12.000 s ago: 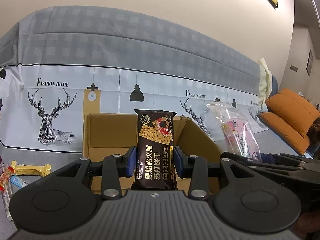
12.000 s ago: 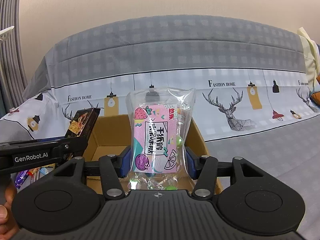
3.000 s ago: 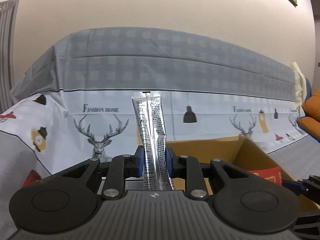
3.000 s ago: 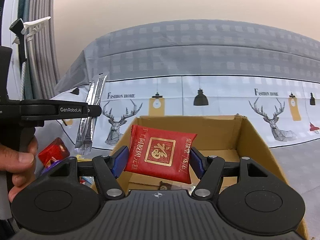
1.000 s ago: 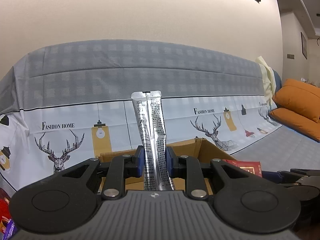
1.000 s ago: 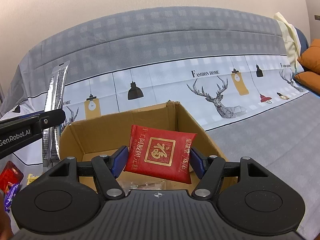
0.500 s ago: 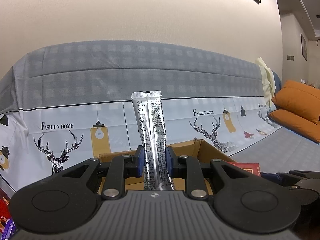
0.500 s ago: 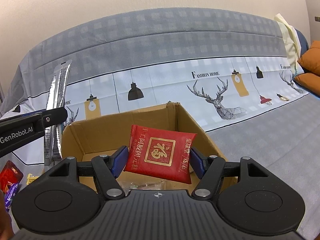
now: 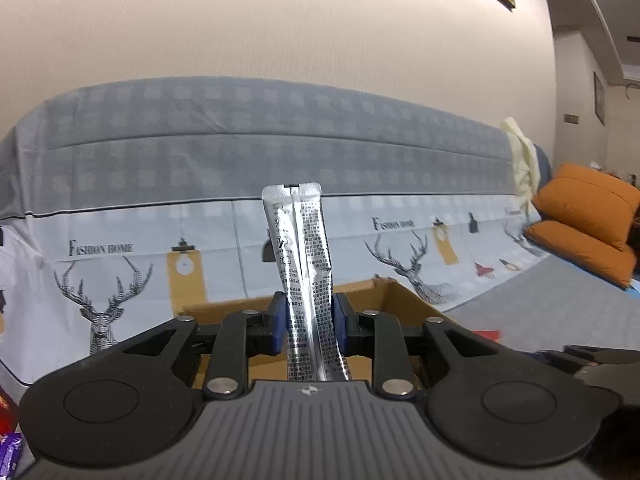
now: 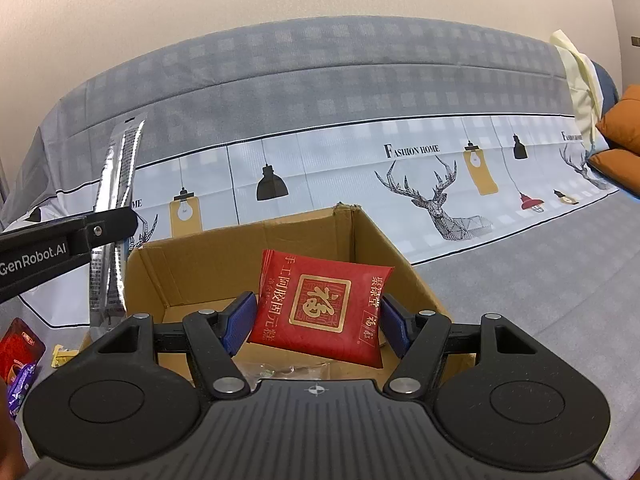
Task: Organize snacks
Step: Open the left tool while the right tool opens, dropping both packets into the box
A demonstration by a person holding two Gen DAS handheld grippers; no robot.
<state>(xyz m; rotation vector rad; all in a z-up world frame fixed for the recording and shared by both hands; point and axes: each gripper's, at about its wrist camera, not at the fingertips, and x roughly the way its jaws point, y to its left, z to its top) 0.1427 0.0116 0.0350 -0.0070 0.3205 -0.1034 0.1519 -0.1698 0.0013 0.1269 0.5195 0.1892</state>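
A silver sachet stands upright between the blue pads of my left gripper, over the near-left rim of the open cardboard box. The jaws are opening, but the pads still touch the sachet. In the right wrist view the sachet shows at the left behind the left gripper's finger. My right gripper holds a red packet with a gold square above the box. Its jaws are opening too, with the packet still between the pads.
A clear wrapper lies inside the box. Loose snacks sit on the grey cover at the left: a red packet, a purple wrapper, a yellow bar. Orange cushions are stacked far right. The sofa back rises behind.
Twelve seconds ago the left gripper held a dark cracker pack and the right a pink candy bag; now they hold the sachet and the red packet. Nothing visibly moved in the last second.
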